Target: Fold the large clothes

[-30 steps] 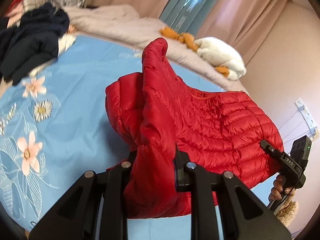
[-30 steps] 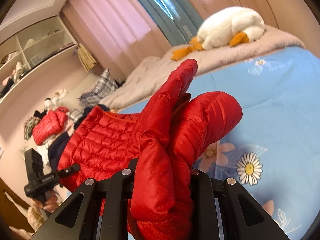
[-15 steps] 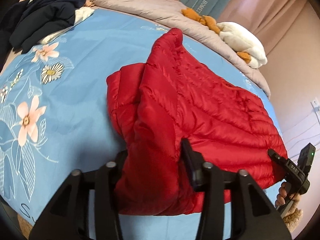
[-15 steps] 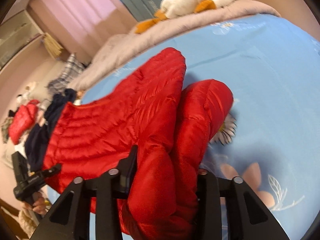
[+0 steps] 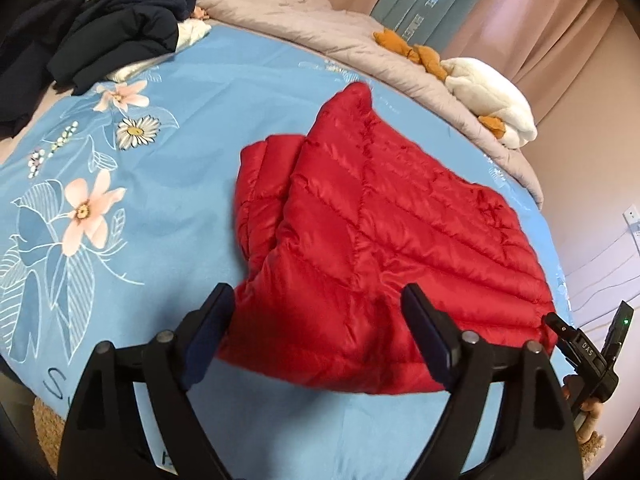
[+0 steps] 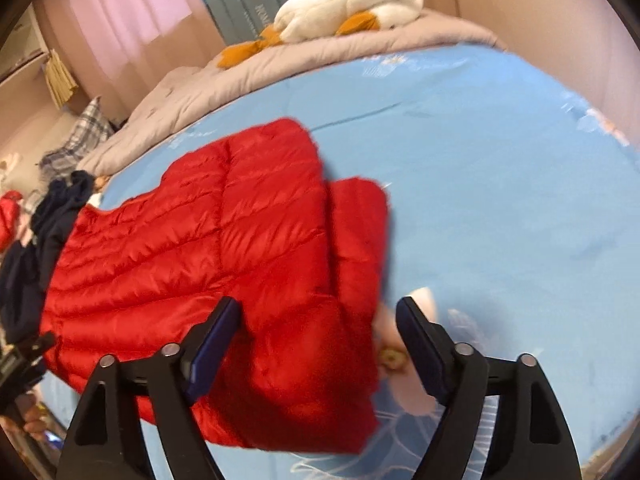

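The red quilted down jacket (image 5: pixel 384 248) is lying on the light blue floral bedsheet (image 5: pixel 192 184), near the middle of the bed, in a compact folded shape. One layer is resting over another, and a narrower folded section is protruding along one side (on the left in the left wrist view, on the right in the right wrist view). Judging from this layout, at least one fold is complete. The bundle is looking uneven at its near edge, so a further fold or a smoothing pass is probably remaining. A pile of dark navy garments (image 5: pixel 116 36) is sitting well apart at the far corner of the bed; if these belong to the task, they are waiting unfolded.

The left gripper (image 5: pixel 316 324) is standing with its jaws spread wide. The near edge of the jacket is lying between the fingers, but neither pad is pressing on the fabric, so nothing is being held. The right gripper (image 6: pixel 316 328) is likewise wide open. Its left finger is showing in front of the jacket hem, and its right finger is hanging over bare sheet beside the jacket. Contact with the fabric cannot be confirmed, as the right wrist view is blurred.

A white plush duck with orange feet (image 6: pixel 352 4) is resting on the grey quilted blanket (image 5: pixel 304 16) at the head of the bed.
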Demonstrator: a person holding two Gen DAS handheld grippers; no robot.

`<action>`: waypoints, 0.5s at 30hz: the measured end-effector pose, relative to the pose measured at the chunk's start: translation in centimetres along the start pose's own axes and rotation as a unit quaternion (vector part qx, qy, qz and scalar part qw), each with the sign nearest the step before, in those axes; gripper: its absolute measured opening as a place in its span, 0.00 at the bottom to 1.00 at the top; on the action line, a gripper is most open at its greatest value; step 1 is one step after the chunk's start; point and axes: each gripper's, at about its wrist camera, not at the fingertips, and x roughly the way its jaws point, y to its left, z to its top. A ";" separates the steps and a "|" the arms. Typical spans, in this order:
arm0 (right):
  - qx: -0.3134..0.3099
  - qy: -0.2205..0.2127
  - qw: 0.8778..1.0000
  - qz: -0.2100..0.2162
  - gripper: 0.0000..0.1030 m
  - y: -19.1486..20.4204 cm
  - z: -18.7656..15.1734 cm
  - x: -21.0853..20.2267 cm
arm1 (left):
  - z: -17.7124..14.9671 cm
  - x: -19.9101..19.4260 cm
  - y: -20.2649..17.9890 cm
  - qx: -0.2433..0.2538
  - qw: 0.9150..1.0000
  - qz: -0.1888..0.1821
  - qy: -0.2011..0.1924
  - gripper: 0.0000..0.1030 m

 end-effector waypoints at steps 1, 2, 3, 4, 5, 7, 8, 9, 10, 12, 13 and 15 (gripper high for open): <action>0.001 -0.009 1.000 -0.007 0.85 0.0 0.0 -0.7 | -0.1 -0.7 -0.1 0.002 1.000 -0.001 -0.007 0.87; 0.000 -0.016 1.000 -0.008 0.86 -0.1 0.1 -1.0 | 0.0 -1.1 -0.2 0.005 1.000 -0.002 -0.014 0.92; -0.004 -0.025 1.000 -0.009 0.87 0.0 0.2 -1.8 | -0.1 -2.0 -0.5 0.009 1.000 -0.003 -0.026 0.93; -0.011 -0.036 0.999 -0.014 0.89 0.4 0.2 -2.6 | 0.0 -2.5 -0.7 0.011 0.999 -0.003 -0.033 0.96; -0.016 -0.047 0.999 -0.017 0.91 0.7 0.2 -3.2 | 0.0 -3.1 -0.9 0.014 0.999 -0.003 -0.040 0.97; -0.024 -0.075 0.997 -0.023 0.92 1.3 0.2 -4.8 | -0.2 -4.6 -1.4 0.019 0.998 -0.007 -0.058 0.99; -0.026 -0.081 0.996 -0.022 0.93 1.5 0.3 -5.1 | -0.2 -5.3 -1.7 0.022 0.997 -0.010 -0.067 1.00; -0.030 -0.089 0.995 -0.017 0.94 2.0 0.3 -5.8 | -0.3 -5.7 -2.0 0.026 0.997 -0.012 -0.072 1.00; -0.034 -0.098 0.995 -0.011 0.96 2.4 0.3 -6.4 | -0.3 -6.4 -2.4 0.032 0.996 -0.012 -0.078 1.00; -0.041 -0.110 0.993 -0.007 0.98 3.4 0.3 -7.2 | -0.5 -7.4 -2.9 0.042 0.995 -0.007 -0.089 1.00; -0.047 -0.120 0.992 -0.005 0.99 3.9 0.2 -7.8 | -0.6 -7.9 -3.1 0.046 0.994 -0.002 -0.096 1.00; -0.055 -0.133 0.990 -0.001 0.99 4.7 0.1 -8.4 | -1.0 -8.5 -3.7 0.060 0.993 0.006 -0.106 1.00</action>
